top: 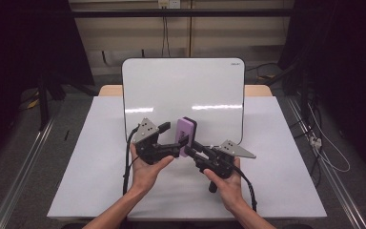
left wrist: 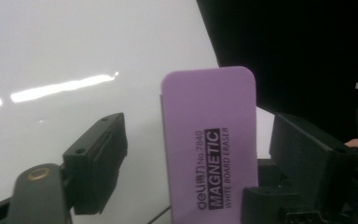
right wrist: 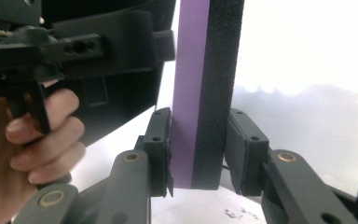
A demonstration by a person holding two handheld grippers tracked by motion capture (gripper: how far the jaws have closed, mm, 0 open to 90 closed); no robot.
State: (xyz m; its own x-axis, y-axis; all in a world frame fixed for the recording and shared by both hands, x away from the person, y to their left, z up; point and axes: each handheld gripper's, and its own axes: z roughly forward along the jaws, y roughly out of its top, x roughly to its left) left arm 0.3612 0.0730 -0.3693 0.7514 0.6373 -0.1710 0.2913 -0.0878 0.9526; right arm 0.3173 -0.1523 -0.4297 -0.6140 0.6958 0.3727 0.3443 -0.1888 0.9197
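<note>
Both grippers are matte black. The left gripper (top: 174, 138) carries a grey three-cornered plate (top: 146, 130) on top, dotted with small dark holes; the right gripper (top: 190, 149) bears a matching plate (top: 237, 150) behind its jaws. A black cable (top: 126, 164) hangs below the left gripper's body, and another black cable (top: 250, 191) trails back from the right one. In the right gripper view, each jaw ends in a blocky black pad (right wrist: 161, 149) fixed with small screws, and the grey linkage arms behind the pads turn on brass-coloured pivot rivets (right wrist: 132, 157). The person's forearms (top: 119, 210) are bare, without sleeves.
</note>
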